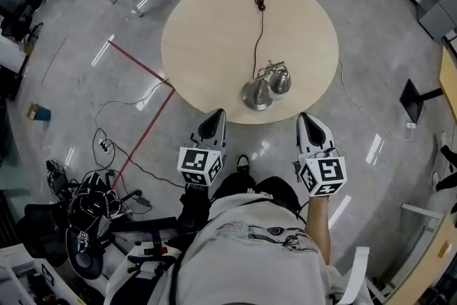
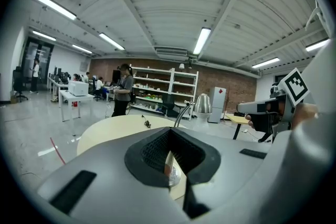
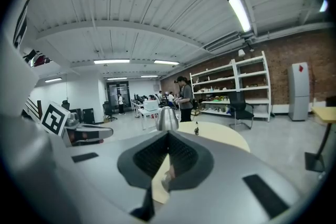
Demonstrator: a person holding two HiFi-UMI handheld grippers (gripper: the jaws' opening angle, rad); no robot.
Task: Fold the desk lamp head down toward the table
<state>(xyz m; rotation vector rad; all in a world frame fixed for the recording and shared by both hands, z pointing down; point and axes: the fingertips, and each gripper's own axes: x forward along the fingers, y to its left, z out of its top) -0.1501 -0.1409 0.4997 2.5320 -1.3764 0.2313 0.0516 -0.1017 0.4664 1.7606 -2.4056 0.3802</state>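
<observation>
Left gripper [image 1: 216, 118] and right gripper [image 1: 308, 119] were both pressed shut, empty, probably just lining up. Lamp [image 1: 264, 86] sat ahead between the 2, on the table [image 1: 214, 32], head not folded yet.

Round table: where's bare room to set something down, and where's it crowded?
Bare: the table's whole left part, from the cord out to the rim, and the right part between the cord and the right rim. Crowded: the near edge, where the desk lamp stands, and the middle strip that the cord follows to the far edge.
</observation>
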